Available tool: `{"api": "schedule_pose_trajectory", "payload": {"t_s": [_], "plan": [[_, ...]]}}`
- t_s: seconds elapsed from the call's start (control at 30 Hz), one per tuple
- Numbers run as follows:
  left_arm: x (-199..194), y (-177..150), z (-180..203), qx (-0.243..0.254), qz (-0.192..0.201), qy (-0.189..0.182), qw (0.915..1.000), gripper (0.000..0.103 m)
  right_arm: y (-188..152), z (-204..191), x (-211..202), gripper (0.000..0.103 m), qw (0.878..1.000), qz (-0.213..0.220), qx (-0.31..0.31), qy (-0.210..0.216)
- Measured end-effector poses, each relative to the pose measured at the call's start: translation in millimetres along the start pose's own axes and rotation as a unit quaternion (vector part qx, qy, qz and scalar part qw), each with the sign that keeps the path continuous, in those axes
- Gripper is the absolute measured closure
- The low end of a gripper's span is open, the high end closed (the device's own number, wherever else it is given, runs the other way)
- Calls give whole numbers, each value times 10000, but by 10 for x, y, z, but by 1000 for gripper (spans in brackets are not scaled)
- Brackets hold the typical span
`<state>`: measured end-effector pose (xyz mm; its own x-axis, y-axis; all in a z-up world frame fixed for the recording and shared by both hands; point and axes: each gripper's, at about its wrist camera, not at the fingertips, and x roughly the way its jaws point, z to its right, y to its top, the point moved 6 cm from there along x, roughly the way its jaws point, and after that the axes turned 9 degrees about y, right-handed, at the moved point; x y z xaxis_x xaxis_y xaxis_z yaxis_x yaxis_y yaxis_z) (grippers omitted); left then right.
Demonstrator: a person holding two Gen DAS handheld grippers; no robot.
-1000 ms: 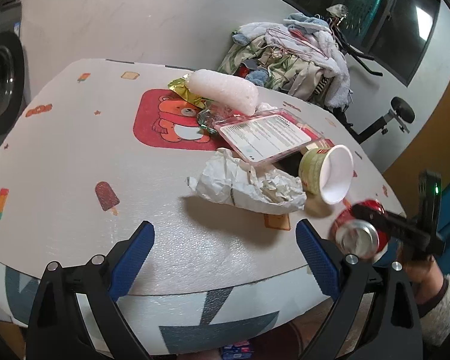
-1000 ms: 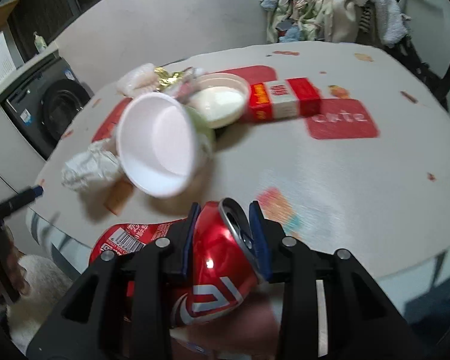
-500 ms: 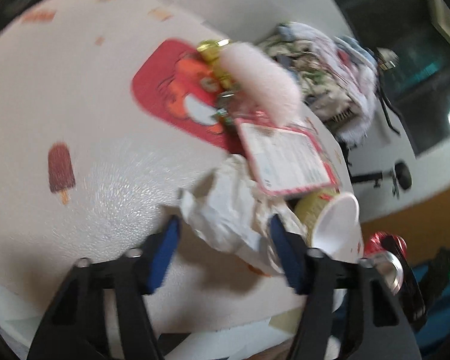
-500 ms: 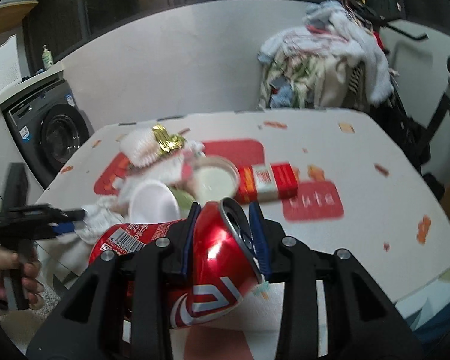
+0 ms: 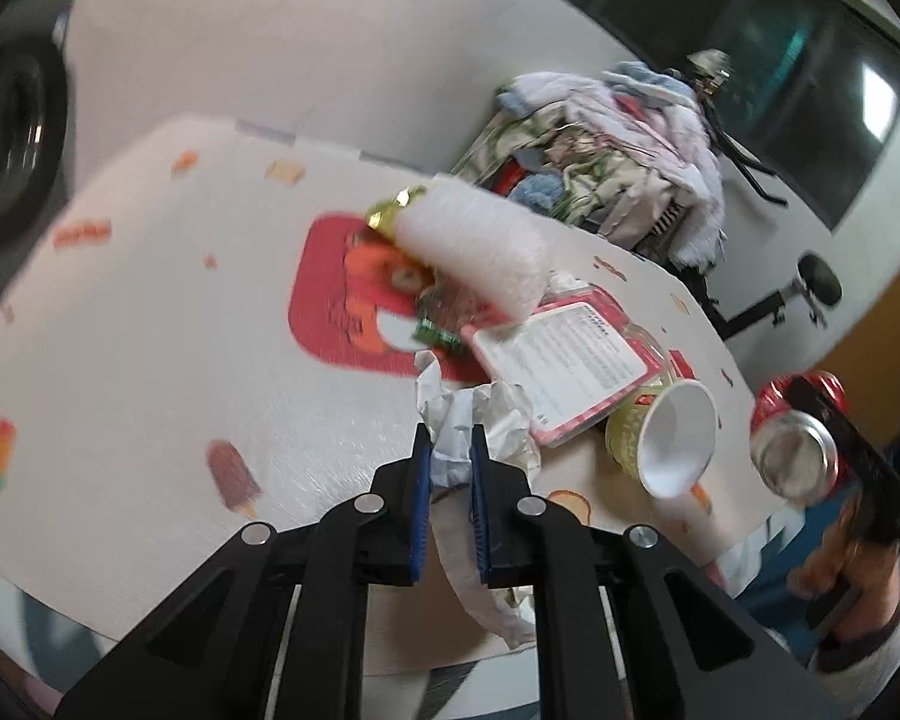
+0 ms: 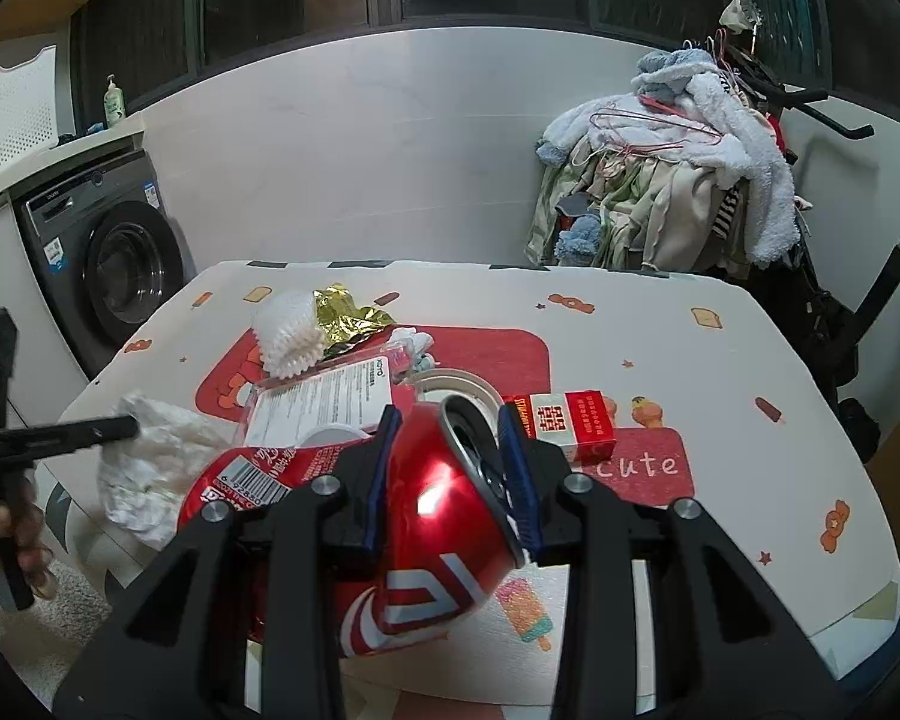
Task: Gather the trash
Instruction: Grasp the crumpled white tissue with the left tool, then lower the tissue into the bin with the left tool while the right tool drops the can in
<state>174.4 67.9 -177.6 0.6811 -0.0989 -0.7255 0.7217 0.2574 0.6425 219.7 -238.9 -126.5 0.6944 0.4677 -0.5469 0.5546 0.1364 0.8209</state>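
Note:
My left gripper (image 5: pixel 449 438) has its jaws closing, and the blue pads pinch a crumpled white paper (image 5: pixel 501 417) held just above the table's near edge. In the right wrist view the same paper (image 6: pixel 150 450) hangs from the left fingertip (image 6: pixel 120 425). My right gripper (image 6: pixel 447 417) is shut on a crushed red soda can (image 6: pixel 426 516), raised above the table. The can (image 5: pixel 795 450) also shows at the right of the left wrist view. On the table (image 5: pixel 150 330) lie a paper cup (image 5: pixel 672 444), a labelled plastic pack (image 5: pixel 570 360), a white foam net (image 5: pixel 474 246), a gold wrapper (image 6: pixel 348 315) and a red carton (image 6: pixel 570 426).
A washing machine (image 6: pixel 120 264) stands left of the table. A heap of clothes (image 6: pixel 678 180) is piled behind the far right corner, beside an exercise bike (image 6: pixel 870 300). A person's hand (image 5: pixel 846 564) holds the right gripper off the table's edge.
My left gripper went forward to the crumpled paper, shut on it and lifted it. My right gripper rose with the can, so the table now sits lower in its view.

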Motion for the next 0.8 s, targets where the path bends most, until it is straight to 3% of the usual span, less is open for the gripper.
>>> {"api": "schedule_pose_trajectory", "payload": {"t_s": [0.37, 0.8], "plan": [[-411, -85, 341, 1205, 507, 19, 9914, 91, -66, -69, -6, 67, 10000, -42, -45, 69], [-640, -228, 653, 1511, 509, -452, 9862, 91, -170, -176, -82, 67, 9999, -77, -73, 105]]}}
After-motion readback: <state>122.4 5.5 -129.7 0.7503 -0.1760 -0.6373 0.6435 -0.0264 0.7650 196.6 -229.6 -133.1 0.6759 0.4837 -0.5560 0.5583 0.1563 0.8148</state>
